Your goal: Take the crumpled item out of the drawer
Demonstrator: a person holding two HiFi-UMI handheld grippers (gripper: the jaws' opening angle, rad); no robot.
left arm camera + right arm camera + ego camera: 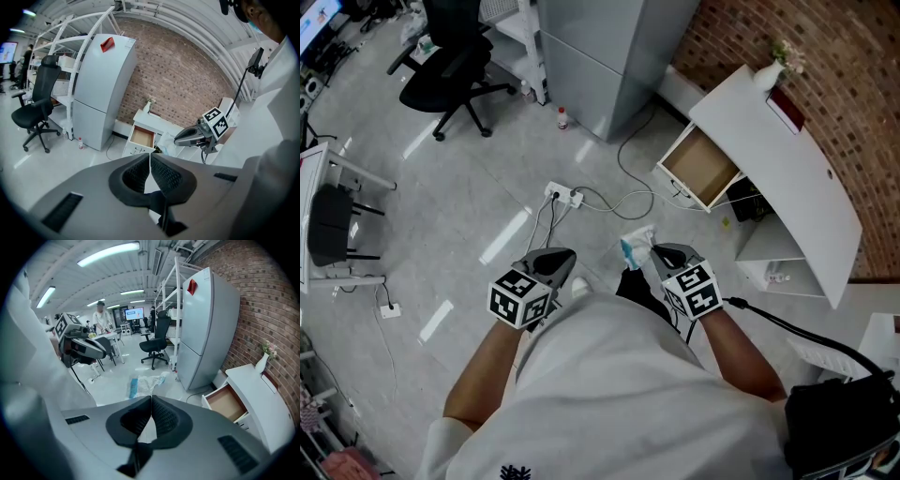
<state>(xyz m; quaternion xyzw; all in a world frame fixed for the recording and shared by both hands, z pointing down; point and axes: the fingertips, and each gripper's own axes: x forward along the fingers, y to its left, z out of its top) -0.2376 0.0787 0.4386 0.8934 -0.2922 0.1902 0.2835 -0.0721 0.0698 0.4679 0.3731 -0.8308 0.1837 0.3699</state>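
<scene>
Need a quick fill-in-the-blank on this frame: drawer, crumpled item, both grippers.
1. The drawer of the white cabinet stands ____.
2. Of the two grippers, the one shut on the crumpled item is the ____ one.
3. The left gripper has its jaws ____, with nothing between them.
Missing words: open; right; shut.

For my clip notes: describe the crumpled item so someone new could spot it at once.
Start at the brick wall and the open drawer near it. Nearer the camera, the right hand-held gripper pinches the crumpled item. It alone is clear wrinkled plastic with a blue patch.
</scene>
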